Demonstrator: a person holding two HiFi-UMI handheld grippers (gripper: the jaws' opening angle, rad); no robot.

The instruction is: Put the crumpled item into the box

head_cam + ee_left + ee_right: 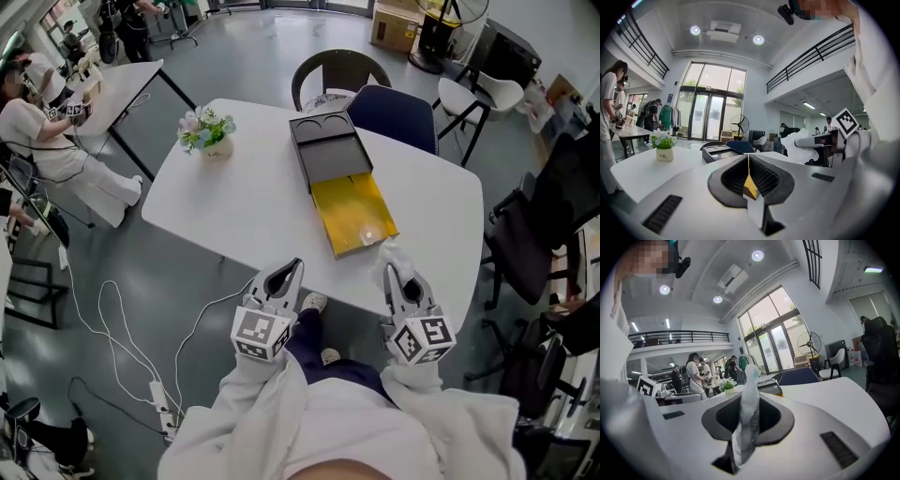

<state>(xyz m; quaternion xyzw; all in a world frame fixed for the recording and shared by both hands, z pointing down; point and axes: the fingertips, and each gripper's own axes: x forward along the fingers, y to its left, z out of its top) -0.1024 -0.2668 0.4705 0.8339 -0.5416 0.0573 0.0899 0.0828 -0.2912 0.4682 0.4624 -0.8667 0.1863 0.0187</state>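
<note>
Crumpled white paper wad pinched in right gripper, lower right of centre in head view. Right gripper view: jaws pressed on wad, which sticks up past tips.

Open yellow-lined rectangular box just up-left of wad, near corner almost touching it. Long axis runs top-centre to lower right. Right hand nearer.

Dark grey lid section at box's far end.

Left gripper lower centre, jaws pressed together, empty.

White pot of flowers upper left, well apart. Nothing between wad and box.
</note>
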